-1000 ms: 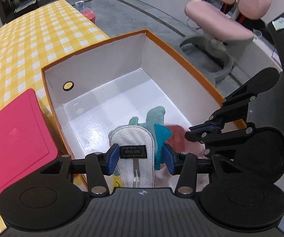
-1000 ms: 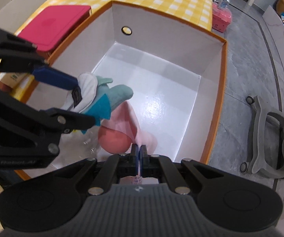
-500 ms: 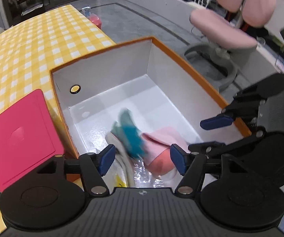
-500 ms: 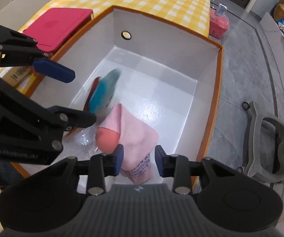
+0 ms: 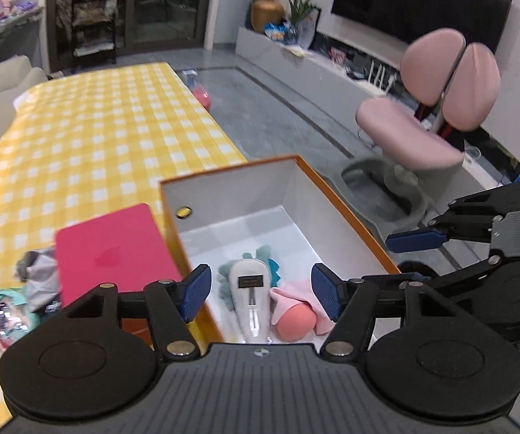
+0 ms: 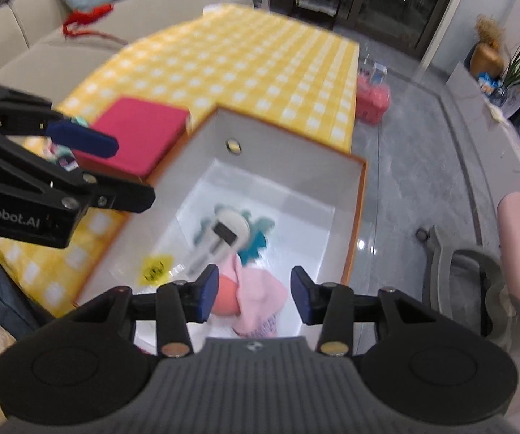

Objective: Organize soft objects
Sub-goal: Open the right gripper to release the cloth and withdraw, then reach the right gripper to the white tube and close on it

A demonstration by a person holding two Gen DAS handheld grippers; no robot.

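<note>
— Orange-rimmed white cardboard box [image 5: 346, 213]: what lies inside?
— A white-and-teal plush toy [image 5: 250, 289] on its floor, touching a pink cloth toy with a coral ball [image 5: 294, 311].
— The grippers?
— Left gripper [image 5: 261, 294] and right gripper [image 6: 256, 298] hang above the box, jaws wide apart, holding nothing.

box [image 5: 343, 213] looks like cardboard with a glossy white floor, plush toys [image 5: 250, 289] soft cloth, tablecloth [image 5: 90, 137] kinda shiny vinyl.
</note>
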